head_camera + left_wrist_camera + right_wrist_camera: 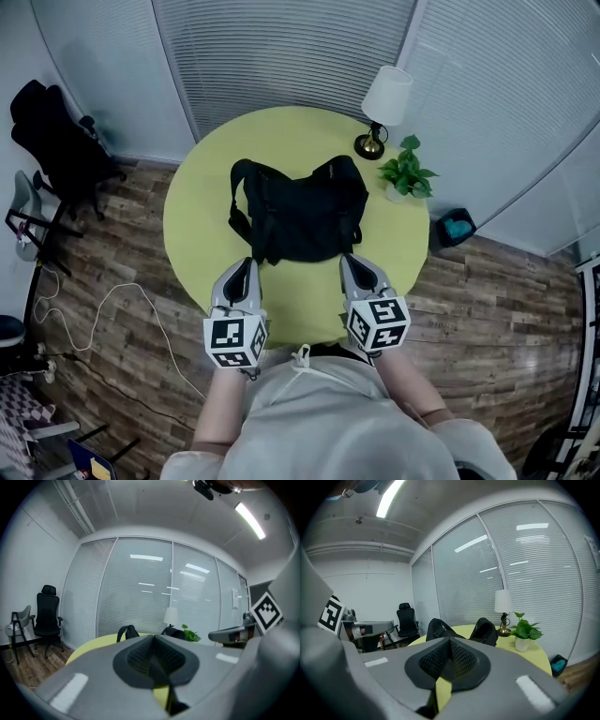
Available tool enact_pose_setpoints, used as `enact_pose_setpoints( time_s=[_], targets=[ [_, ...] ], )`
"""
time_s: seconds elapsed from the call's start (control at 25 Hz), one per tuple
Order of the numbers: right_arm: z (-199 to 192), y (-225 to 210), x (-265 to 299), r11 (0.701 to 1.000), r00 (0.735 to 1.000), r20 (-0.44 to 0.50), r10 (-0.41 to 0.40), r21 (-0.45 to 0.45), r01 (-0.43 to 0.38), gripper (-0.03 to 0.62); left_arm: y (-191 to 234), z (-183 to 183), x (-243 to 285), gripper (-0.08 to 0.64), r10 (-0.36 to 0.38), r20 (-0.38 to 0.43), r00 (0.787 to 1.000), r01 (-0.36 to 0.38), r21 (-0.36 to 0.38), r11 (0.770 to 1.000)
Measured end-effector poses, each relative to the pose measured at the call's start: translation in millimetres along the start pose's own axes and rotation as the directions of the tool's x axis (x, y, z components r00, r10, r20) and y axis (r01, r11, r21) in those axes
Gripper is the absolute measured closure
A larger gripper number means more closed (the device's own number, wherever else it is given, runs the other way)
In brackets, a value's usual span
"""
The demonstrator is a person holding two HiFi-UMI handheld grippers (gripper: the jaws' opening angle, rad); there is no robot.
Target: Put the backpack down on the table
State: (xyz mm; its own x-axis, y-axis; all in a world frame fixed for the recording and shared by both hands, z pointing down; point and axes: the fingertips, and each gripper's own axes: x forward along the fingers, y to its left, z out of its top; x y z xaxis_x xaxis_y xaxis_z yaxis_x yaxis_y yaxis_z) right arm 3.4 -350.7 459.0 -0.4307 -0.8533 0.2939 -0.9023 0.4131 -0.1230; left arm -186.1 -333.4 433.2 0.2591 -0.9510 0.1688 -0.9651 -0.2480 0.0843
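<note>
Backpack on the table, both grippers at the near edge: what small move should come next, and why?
Probably just draw both grippers back toward the body. The backpack lies flat on the yellow table, and the left gripper and right gripper are both shut with nothing between their jaws, so the putting down looks done and nothing calls for another grip.

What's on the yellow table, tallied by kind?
backpack: 1
lamp: 1
potted plant: 1
Total: 3
</note>
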Motion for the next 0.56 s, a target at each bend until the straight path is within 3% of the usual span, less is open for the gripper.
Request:
enact_pose_setpoints(
  time_s=[0.56],
  targets=[
    [-2.7, -10.2, 7.4, 1.000, 0.999, -0.036, 0.005, -0.005, -0.005, 0.592, -11.9, -7.5, 16.4, 0.552, -0.009, -0.035, 0.999, 0.011, 0.051, 0.999]
  ],
)
